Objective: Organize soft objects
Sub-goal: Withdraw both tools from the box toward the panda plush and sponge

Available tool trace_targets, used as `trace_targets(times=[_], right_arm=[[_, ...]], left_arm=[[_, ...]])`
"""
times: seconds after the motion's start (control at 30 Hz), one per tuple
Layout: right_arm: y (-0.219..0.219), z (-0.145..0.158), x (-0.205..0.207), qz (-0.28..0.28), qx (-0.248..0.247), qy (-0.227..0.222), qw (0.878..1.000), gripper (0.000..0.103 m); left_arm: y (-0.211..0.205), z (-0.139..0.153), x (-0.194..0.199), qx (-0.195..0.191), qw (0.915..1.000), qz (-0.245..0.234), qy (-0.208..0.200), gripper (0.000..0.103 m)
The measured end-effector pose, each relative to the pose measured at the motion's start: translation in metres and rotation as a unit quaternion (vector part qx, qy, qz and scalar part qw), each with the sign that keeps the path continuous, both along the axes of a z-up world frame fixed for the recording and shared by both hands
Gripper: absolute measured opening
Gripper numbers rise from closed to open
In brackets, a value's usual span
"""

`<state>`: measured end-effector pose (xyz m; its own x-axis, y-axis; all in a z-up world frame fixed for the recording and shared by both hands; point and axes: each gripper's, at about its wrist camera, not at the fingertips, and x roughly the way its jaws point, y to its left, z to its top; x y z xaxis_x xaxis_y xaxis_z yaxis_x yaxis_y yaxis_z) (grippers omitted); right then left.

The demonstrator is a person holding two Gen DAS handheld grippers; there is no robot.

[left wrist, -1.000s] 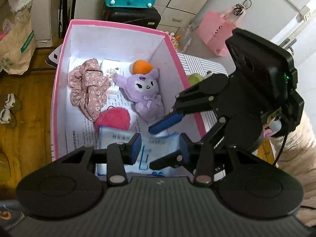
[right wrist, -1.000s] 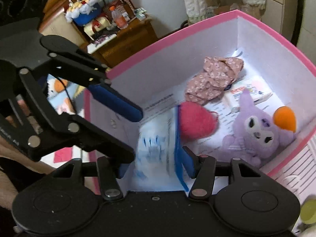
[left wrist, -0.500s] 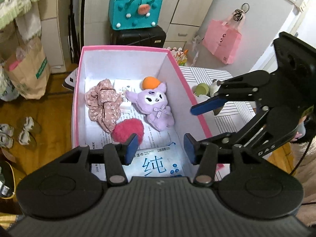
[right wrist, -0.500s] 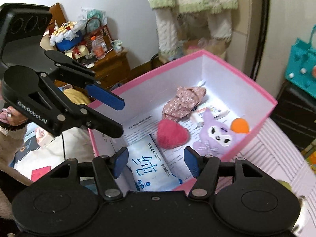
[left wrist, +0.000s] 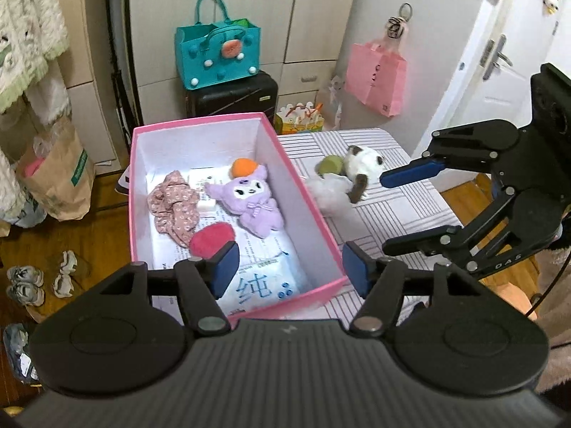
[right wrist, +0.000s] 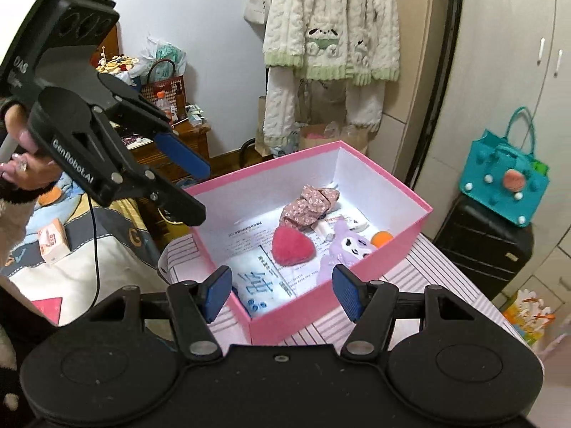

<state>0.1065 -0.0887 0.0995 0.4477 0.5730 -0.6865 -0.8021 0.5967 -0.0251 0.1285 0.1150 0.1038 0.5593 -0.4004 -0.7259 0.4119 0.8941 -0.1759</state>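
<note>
A pink box [left wrist: 200,121] [right wrist: 392,185] stands on a striped table [left wrist: 392,210]. It holds a floral scrunchie [left wrist: 175,203] [right wrist: 310,207], a purple plush [left wrist: 253,199] [right wrist: 346,246], an orange ball [left wrist: 242,167], a red heart plush [left wrist: 210,239] [right wrist: 292,246] and a wipes pack [left wrist: 264,281] [right wrist: 257,285]. On the table to its right lie a black-and-white plush [left wrist: 360,167], a green ball [left wrist: 330,166] and a white fluffy piece [left wrist: 330,192]. My left gripper [left wrist: 289,271] [right wrist: 201,192] hovers above the box's near end, its jaws opening and empty. My right gripper [right wrist: 282,292] [left wrist: 396,210] is open and empty above the near corner.
A teal bag [left wrist: 217,53] sits on a black suitcase [left wrist: 232,96] behind the box, and a pink bag [left wrist: 376,75] hangs beside it. A paper bag [left wrist: 57,182] and shoes [left wrist: 25,281] are on the wooden floor. A person's hand [right wrist: 21,164] holds the left gripper.
Both grippers have risen and drawn back out of the box. The wipes pack now lies flat at the box's near end. The left jaws have spread wider.
</note>
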Motion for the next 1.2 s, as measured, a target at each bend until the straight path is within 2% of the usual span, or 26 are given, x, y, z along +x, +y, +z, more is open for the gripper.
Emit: trace_targets(times=[0.2, 0.47, 0.6, 0.8, 1.2], right_arm=[[-0.025, 0.0, -0.027, -0.012, 0.002, -0.019, 1.0, 0.068], [-0.063, -0.012, -0.048, -0.038, 0.011, -0.013, 0.999, 0.068], [-0.082, -0.022, -0.053, -0.054, 0.016, -0.011, 0.998, 0.07], [-0.112, -0.043, -0.046, -0.089, 0.028, 0.006, 0.996, 0.07], [-0.154, -0.077, -0.012, -0.138, 0.053, -0.008, 0.989, 0.07]], left_arm=[[-0.021, 0.008, -0.017, 0.016, 0.9997, -0.019, -0.003, 0.07], [-0.066, 0.003, -0.033, 0.039, 0.9972, -0.064, 0.001, 0.073], [-0.087, -0.002, -0.04, 0.047, 0.9955, -0.082, 0.003, 0.074], [-0.113, -0.013, -0.041, 0.04, 0.994, -0.102, -0.006, 0.074], [-0.15, -0.043, -0.02, 0.01, 0.9967, -0.066, -0.046, 0.073]])
